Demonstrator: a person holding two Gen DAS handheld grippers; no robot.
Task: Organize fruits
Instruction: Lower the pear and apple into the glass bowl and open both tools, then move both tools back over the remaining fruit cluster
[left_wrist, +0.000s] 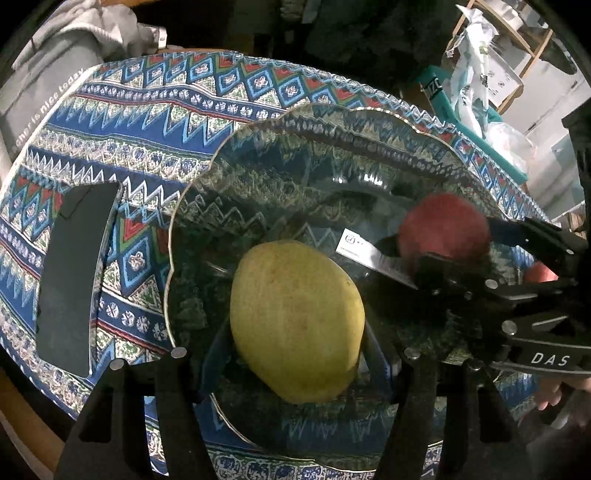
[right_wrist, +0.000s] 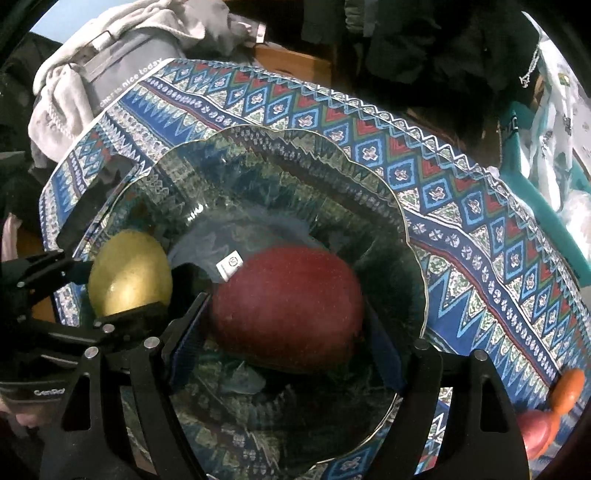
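In the glass bowl (left_wrist: 192, 206) at frame centre, the left gripper (left_wrist: 295, 354) has its fingers pinching the pear (left_wrist: 295, 321); the right gripper (right_wrist: 291, 325) has its fingers pinching the apple (right_wrist: 288, 306). A black phone (left_wrist: 74, 273) lies at left on the desk.

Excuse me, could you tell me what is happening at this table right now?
A person is sorting fruit into a clear glass bowl on a patterned cloth. The left gripper is closed around a yellow pear over the bowl, and the right gripper holds a red apple there too. Neither fruit has been released. A dark phone lies beside the bowl.
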